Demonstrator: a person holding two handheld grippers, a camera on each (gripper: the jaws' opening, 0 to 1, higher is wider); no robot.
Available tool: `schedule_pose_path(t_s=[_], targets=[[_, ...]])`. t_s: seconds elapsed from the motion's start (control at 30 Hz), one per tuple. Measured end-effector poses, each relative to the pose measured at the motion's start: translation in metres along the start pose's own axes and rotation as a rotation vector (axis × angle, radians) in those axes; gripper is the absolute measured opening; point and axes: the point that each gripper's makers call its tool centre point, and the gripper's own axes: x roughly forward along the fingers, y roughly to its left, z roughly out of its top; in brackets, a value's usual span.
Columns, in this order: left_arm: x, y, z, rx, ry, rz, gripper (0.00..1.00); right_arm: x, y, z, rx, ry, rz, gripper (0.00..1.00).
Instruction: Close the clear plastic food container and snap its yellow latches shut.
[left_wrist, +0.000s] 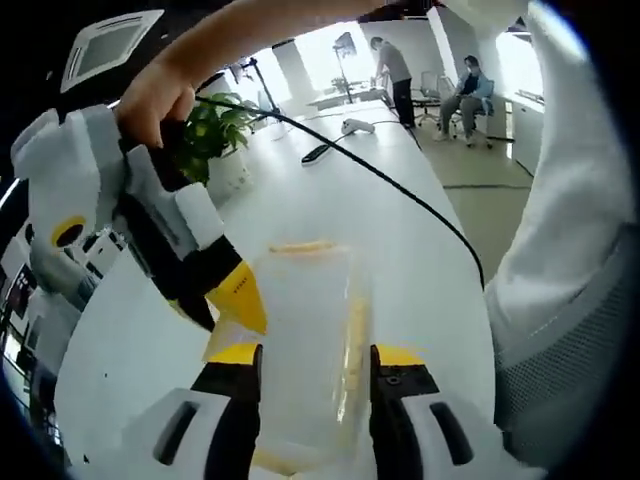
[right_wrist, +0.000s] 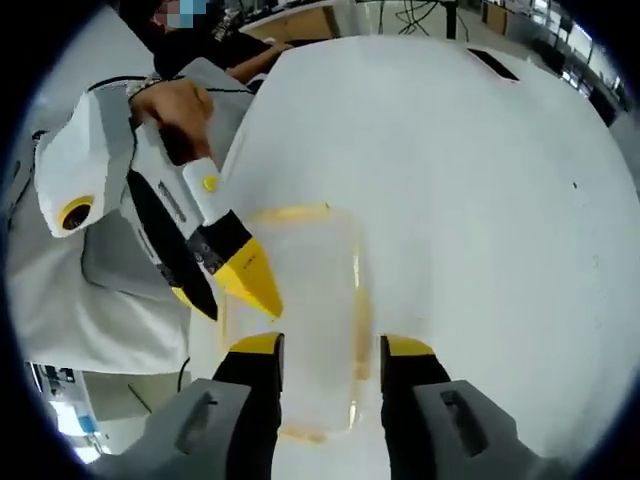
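Note:
The clear plastic container (left_wrist: 305, 310) lies on a white table (left_wrist: 400, 260), with its lid on, as far as I can tell. Yellow latches show at its far end (left_wrist: 300, 246) and along its right side (left_wrist: 355, 335). My left gripper (left_wrist: 318, 355) hovers over the near end, jaws apart, the box showing between and under the tips. My right gripper (left_wrist: 215, 305) comes in from the left, its yellow tip at the container's left edge. In the right gripper view the right gripper (right_wrist: 333, 347) stands the same way over the container (right_wrist: 310, 290), and the left gripper (right_wrist: 222, 290) reaches in from the left.
A black cable (left_wrist: 400, 185) runs across the table. A potted plant (left_wrist: 215, 135), a black flat item (left_wrist: 318, 153) and a white device (left_wrist: 355, 125) sit further back. Two people (left_wrist: 395, 65) are at desks far off. The holder's white-clad body (right_wrist: 110, 300) is close.

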Motion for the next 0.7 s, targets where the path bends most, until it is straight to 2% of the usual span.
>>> schedule_pose_path(t_s=[0.07, 0.13, 0.17, 0.27, 0.3, 0.33, 0.37, 0.4, 0.47, 0.6, 0.7], targets=[[-0.007, 0.010, 0.001, -0.012, -0.003, 0.007, 0.48, -0.010, 0.002, -0.003, -0.003, -0.015, -0.036, 0.45], [-0.014, 0.019, -0.002, -0.093, 0.012, -0.008, 0.51, -0.017, 0.007, -0.013, -0.031, 0.006, -0.057, 0.48], [-0.016, 0.024, -0.002, -0.107, 0.008, -0.007, 0.53, -0.018, 0.010, -0.016, -0.034, 0.011, -0.063, 0.49], [-0.024, 0.036, -0.007, -0.104, 0.029, -0.019, 0.63, -0.019, 0.019, -0.028, -0.034, 0.022, -0.086, 0.53], [-0.026, 0.038, -0.011, -0.088, 0.041, -0.023, 0.68, -0.018, 0.021, -0.031, -0.037, 0.024, -0.092, 0.55], [-0.028, 0.036, -0.020, -0.048, 0.082, -0.065, 0.71, -0.017, 0.023, -0.034, -0.044, 0.030, -0.099, 0.58], [-0.030, 0.034, -0.028, -0.045, 0.123, -0.083, 0.76, -0.015, 0.025, -0.038, -0.055, 0.047, -0.103, 0.60], [-0.031, 0.036, -0.034, -0.043, 0.151, -0.074, 0.80, -0.014, 0.027, -0.044, -0.075, 0.066, -0.104, 0.62], [-0.031, 0.034, -0.042, -0.019, 0.190, -0.096, 0.84, -0.008, 0.030, -0.049, -0.077, 0.074, -0.119, 0.63], [-0.028, 0.030, -0.042, -0.002, 0.220, -0.149, 0.88, 0.001, 0.033, -0.053, -0.056, 0.064, -0.124, 0.67], [-0.023, 0.030, -0.043, 0.044, 0.277, -0.193, 0.87, 0.002, 0.032, -0.057, -0.050, 0.071, -0.127, 0.68]])
